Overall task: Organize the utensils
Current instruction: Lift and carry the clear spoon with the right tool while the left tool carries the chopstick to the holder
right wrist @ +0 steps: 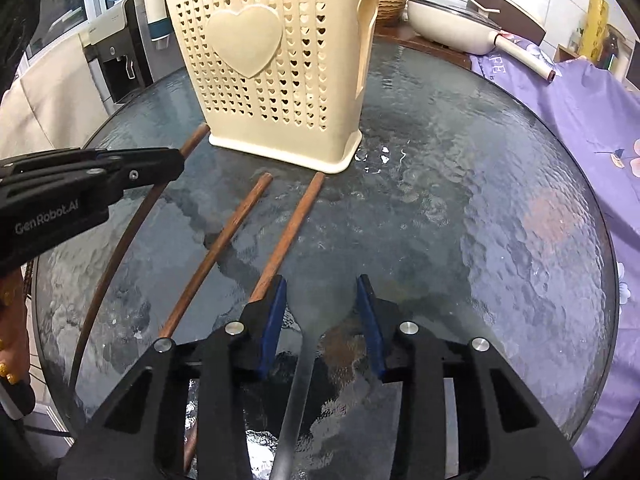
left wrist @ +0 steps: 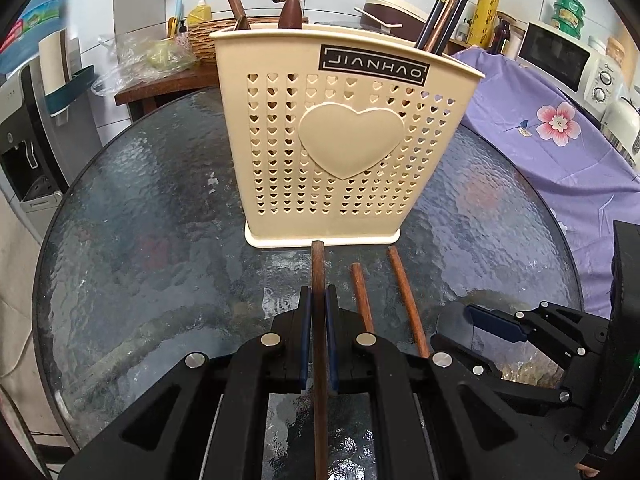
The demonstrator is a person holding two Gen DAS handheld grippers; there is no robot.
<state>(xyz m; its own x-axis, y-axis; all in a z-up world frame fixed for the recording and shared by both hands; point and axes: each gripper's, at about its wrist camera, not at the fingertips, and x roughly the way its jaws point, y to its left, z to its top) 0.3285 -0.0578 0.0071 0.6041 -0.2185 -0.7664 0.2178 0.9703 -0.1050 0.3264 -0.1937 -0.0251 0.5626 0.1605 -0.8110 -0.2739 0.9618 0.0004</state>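
Note:
A cream utensil holder (left wrist: 340,136) with heart holes stands on the round glass table (left wrist: 140,220); it also shows in the right wrist view (right wrist: 276,64). It holds chopsticks (left wrist: 448,12) and wooden handles. My left gripper (left wrist: 319,304) is shut on a wooden handle (left wrist: 319,276) that points at the holder's base. Two more wooden sticks (left wrist: 362,296) lie to its right. My right gripper (right wrist: 322,292) is open around the bowl of a metal spoon (right wrist: 316,308) lying on the glass. The left gripper (right wrist: 120,176) shows at the left of the right wrist view.
A purple flowered cloth (left wrist: 560,128) covers the surface to the right. A microwave (left wrist: 560,56), a white pan (right wrist: 452,16), a basket and bottles stand behind. A water dispenser (left wrist: 24,140) stands to the left.

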